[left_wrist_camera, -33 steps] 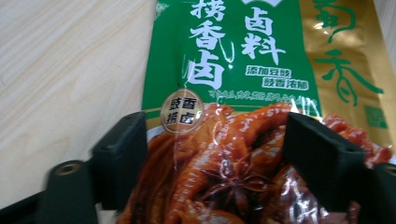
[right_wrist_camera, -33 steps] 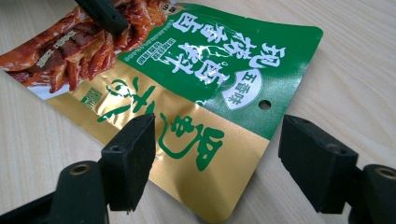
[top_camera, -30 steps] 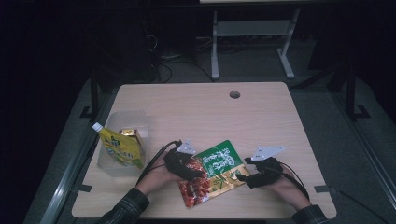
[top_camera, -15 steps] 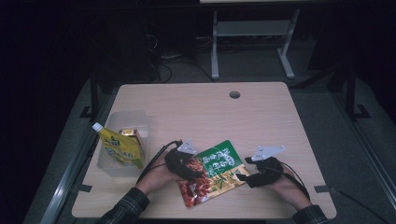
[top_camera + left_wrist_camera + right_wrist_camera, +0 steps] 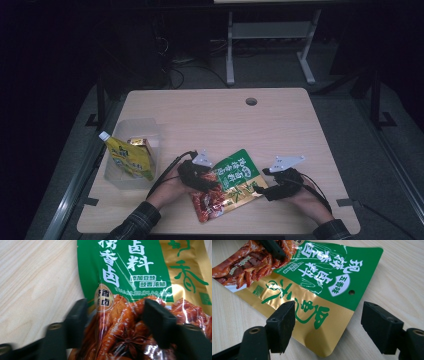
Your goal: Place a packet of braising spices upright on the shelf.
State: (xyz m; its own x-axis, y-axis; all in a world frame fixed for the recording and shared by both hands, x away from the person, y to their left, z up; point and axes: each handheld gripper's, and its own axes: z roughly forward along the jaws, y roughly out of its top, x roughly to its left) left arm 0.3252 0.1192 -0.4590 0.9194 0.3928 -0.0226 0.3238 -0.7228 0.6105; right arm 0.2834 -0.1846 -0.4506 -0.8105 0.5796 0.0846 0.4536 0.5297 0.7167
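Left gripper (image 5: 113, 320): jaws apart, straddling snack pouch (image 5: 140, 277), grip apparently not closed. Right gripper (image 5: 327, 327): jaws wide, empty, pouch corner between. Pale wood table (image 5: 210, 115), dark room.

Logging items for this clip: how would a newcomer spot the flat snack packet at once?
On the wooden table, look at the near edge, between the left gripper and right gripper. The snack packet lies flat there: green and gold with a red food picture, unlike the yellow pouch standing in the clear bin.

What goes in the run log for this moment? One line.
left gripper: open over snack packet | right gripper: open at packet's edge | packet: flat on table
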